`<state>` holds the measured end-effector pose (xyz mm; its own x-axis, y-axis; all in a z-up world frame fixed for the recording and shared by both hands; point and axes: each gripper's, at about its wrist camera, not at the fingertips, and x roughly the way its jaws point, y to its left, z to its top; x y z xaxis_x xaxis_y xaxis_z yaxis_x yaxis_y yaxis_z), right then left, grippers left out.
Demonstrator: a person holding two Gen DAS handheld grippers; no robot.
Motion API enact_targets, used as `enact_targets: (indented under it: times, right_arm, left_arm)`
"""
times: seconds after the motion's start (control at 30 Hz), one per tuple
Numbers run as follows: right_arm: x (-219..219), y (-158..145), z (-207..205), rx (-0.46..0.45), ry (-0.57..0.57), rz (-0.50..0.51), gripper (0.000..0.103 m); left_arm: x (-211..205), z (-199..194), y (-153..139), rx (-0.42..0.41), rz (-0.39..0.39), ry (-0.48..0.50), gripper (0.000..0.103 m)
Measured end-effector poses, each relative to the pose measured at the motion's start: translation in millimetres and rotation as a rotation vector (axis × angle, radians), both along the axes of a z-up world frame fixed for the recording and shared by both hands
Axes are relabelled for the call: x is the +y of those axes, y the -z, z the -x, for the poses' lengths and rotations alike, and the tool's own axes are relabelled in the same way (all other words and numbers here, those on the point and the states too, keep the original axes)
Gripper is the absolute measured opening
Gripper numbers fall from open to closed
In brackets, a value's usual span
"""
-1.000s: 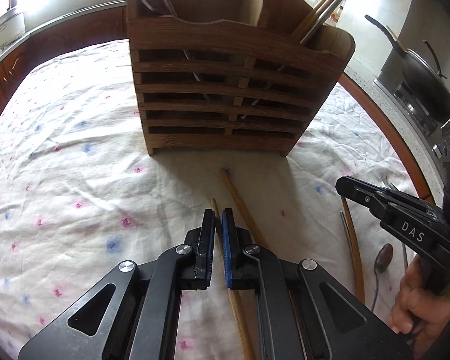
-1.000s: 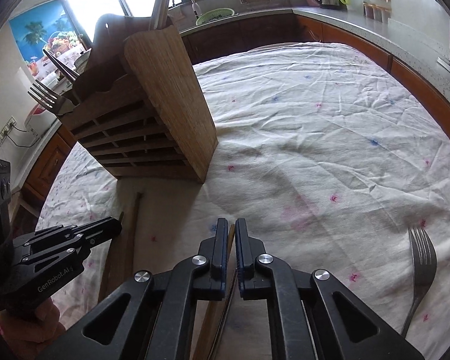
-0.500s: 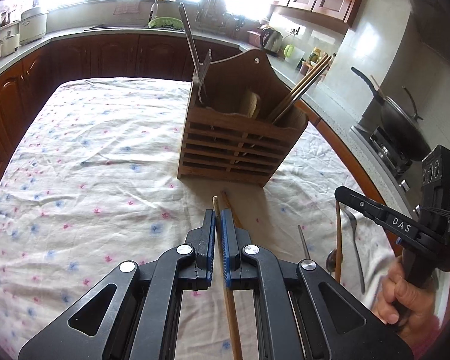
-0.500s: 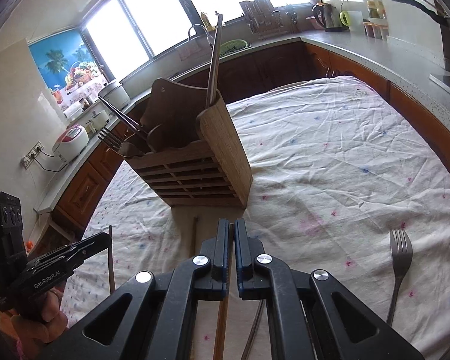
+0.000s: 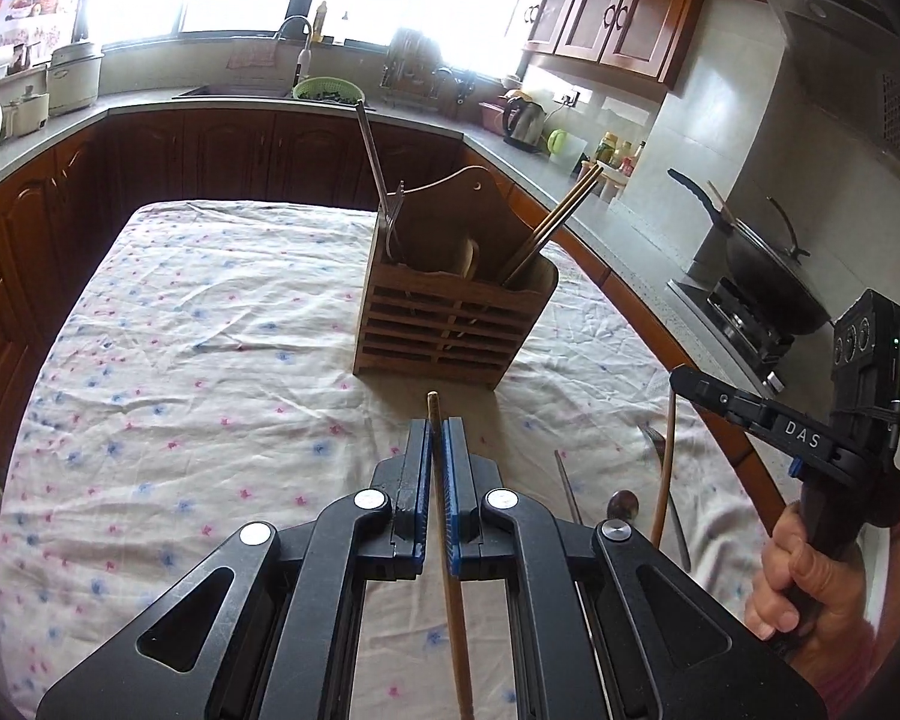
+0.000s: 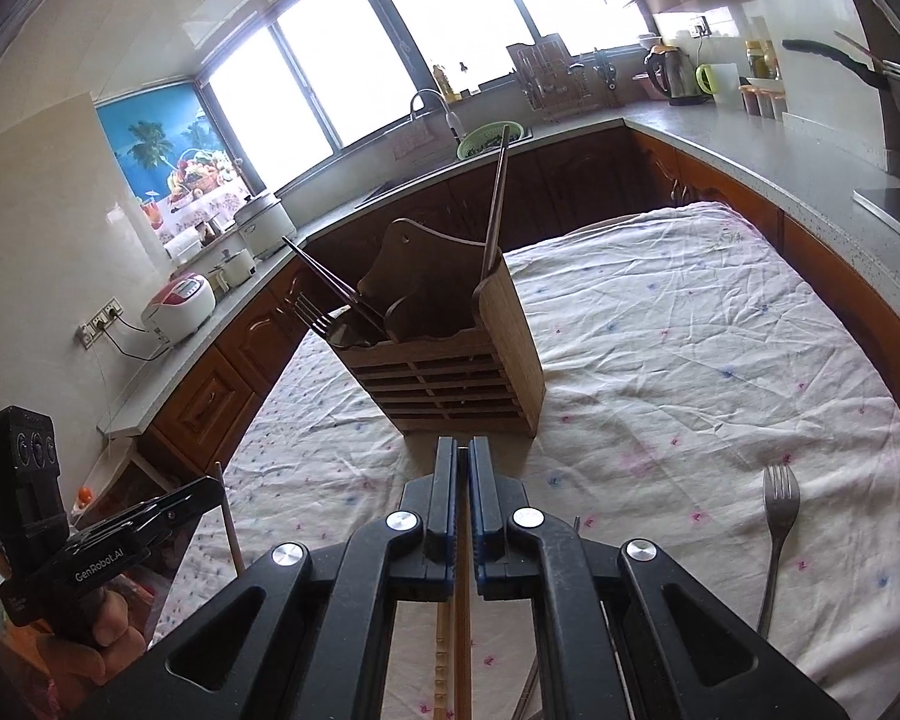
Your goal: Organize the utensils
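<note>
Both grippers have risen well clear of the desk point(image 5: 222, 324) within the last second: the wooden utensil holder point(image 5: 450, 330), which filled the left wrist view, now sits below and ahead, with the whole kitchen in sight. Each chopstick has come up with its gripper, so the pick-up is done and carriage to the holder is the step in hand.

The left gripper point(image 5: 437, 438) is level, pointing at the holder; its jaws are closed on a chopstick point(image 5: 433, 405) whose tip protrudes forward. The right gripper point(image 6: 463, 456) points likewise at the holder's near corner, jaws nearly shut on a second chopstick point(image 6: 462, 630).

A fork point(image 6: 777, 534) remains on the cloth to the right, well apart. A spoon point(image 5: 623, 505) and further utensils lie beneath the right gripper.
</note>
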<state>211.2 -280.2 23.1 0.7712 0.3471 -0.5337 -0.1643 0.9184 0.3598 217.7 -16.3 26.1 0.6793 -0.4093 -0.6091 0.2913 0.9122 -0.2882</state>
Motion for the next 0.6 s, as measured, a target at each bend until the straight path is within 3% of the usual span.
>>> enact_targets:
  times: [0.6]
  right_arm:
    - [10.4, -41.4, 48.1, -0.122, -0.029, -0.01, 0.003]
  left_arm:
    - [21.1, 57.3, -33.9, -0.11, 0.026, -0.027, 0.003]
